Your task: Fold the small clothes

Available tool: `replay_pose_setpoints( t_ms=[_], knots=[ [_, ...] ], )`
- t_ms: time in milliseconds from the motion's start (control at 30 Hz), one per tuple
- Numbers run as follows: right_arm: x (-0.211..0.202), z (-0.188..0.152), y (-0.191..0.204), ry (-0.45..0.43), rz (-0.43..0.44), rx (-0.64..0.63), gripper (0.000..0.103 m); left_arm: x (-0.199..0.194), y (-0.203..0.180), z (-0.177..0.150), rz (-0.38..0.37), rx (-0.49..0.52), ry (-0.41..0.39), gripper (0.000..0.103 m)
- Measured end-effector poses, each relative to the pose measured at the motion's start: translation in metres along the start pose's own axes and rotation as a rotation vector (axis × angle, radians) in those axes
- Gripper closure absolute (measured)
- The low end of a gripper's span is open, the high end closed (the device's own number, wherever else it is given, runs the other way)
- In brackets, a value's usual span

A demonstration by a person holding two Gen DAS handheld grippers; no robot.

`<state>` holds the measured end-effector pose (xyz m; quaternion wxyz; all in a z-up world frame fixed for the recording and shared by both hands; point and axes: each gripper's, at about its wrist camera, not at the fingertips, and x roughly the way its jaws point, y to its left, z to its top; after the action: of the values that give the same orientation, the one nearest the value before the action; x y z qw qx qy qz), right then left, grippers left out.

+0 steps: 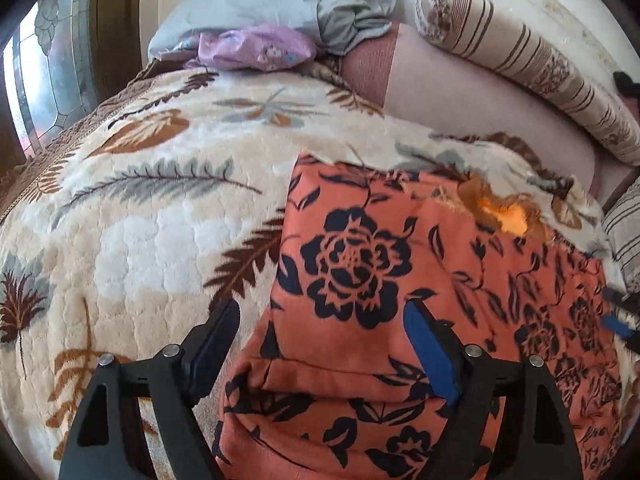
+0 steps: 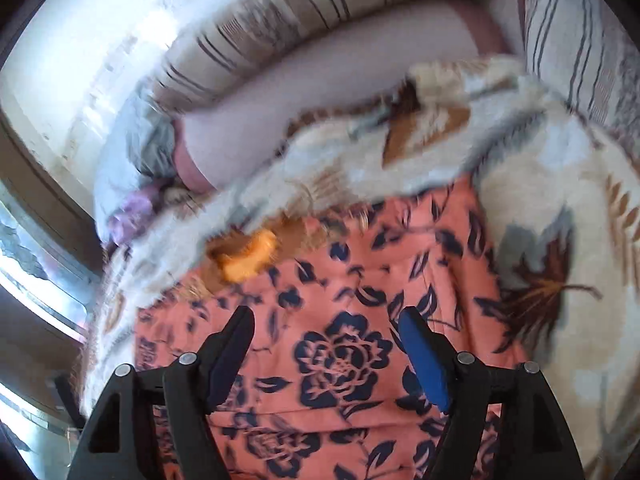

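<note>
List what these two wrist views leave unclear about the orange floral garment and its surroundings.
- Orange floral garment: its near end runs under the left hand-held gripper and off the bottom edge, left wrist view.
- Bright orange patch at the garment's far edge: motion blur in the right wrist view, so what it is stays unclear.
- Right hand-held gripper: only a sliver at the left wrist view's right edge.

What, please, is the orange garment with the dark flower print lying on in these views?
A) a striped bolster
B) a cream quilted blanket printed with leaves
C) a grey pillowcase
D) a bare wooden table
B: in the left wrist view the orange floral garment lies spread on the cream leaf-print blanket, while the striped bolster and the grey pillowcase sit farther back, apart from it.
</note>
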<state>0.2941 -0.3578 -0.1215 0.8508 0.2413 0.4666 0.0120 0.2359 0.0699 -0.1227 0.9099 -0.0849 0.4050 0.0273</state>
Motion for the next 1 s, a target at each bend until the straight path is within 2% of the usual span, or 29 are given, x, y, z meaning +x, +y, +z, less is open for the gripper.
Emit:
replay_pose_setpoints(
  t_ms=[33,67,100,200,267,300,333,367,433,533,567,600,633,667,700,733,800,867,933,1000],
  knots=[
    [0.015,-0.002,-0.01,0.052,-0.033,0.032,0.026,0.003,0.002,0.0,0.024,-0.01,0.01,0.018],
    [0.012,-0.003,-0.011,0.027,-0.028,0.031,0.026,0.014,0.004,-0.002,0.041,-0.011,0.07,0.018],
    [0.006,0.0,-0.005,-0.005,-0.031,0.011,0.026,0.029,0.006,-0.005,0.029,-0.014,0.162,0.017],
    [-0.014,0.014,0.011,-0.09,0.046,-0.042,0.026,0.019,0.004,-0.001,0.054,-0.01,0.1,0.016],
    [-0.012,0.025,0.011,-0.101,0.064,-0.021,0.023,0.015,0.002,0.003,0.007,-0.024,0.073,0.016],
    [0.001,0.029,0.002,-0.078,0.033,0.0,0.019,0.018,0.004,0.002,0.003,-0.026,0.091,0.016],
    [0.017,0.031,-0.008,-0.042,-0.025,0.013,0.019,0.028,0.004,0.0,-0.001,-0.024,0.149,0.016],
    [0.034,0.032,-0.015,-0.001,-0.058,0.046,0.021,0.033,0.004,-0.004,0.001,-0.01,0.173,0.016],
    [0.024,0.033,-0.015,-0.059,-0.028,0.081,0.021,0.022,0.001,-0.003,0.036,0.011,0.132,0.016],
    [0.004,0.036,0.004,-0.14,0.01,0.002,0.02,0.006,0.006,0.004,-0.02,-0.061,0.048,0.016],
    [0.005,0.036,0.005,-0.153,-0.026,-0.006,0.02,0.009,0.006,0.004,-0.02,-0.064,0.067,0.016],
    [0.017,0.042,0.003,-0.141,-0.084,0.003,0.019,0.02,0.005,0.003,-0.023,-0.051,0.121,0.016],
    [0.033,0.044,-0.009,-0.085,-0.155,0.024,0.018,0.034,0.003,-0.003,-0.033,-0.033,0.202,0.016],
    [0.043,0.044,-0.019,-0.038,-0.19,0.054,0.018,0.033,0.0,-0.005,-0.016,0.01,0.192,0.015],
    [0.037,0.043,-0.019,-0.067,-0.186,0.063,0.019,0.026,-0.003,-0.004,0.008,0.028,0.165,0.015],
    [0.026,0.044,-0.008,-0.101,-0.186,0.045,0.018,0.016,-0.001,0.0,0.003,0.001,0.143,0.015],
    [0.008,0.043,0.021,-0.137,-0.136,-0.028,0.018,-0.008,0.011,0.009,-0.077,-0.099,0.033,0.015],
    [-0.004,0.039,0.061,-0.158,-0.083,-0.13,0.018,-0.027,0.027,0.015,-0.078,-0.196,-0.044,0.015],
    [0.002,0.034,0.11,-0.13,0.029,-0.22,0.018,-0.034,0.045,0.016,-0.07,-0.285,-0.074,0.015],
    [0.017,0.024,0.161,-0.061,0.146,-0.297,0.018,-0.034,0.068,0.017,-0.029,-0.387,-0.069,0.015]
  ],
)
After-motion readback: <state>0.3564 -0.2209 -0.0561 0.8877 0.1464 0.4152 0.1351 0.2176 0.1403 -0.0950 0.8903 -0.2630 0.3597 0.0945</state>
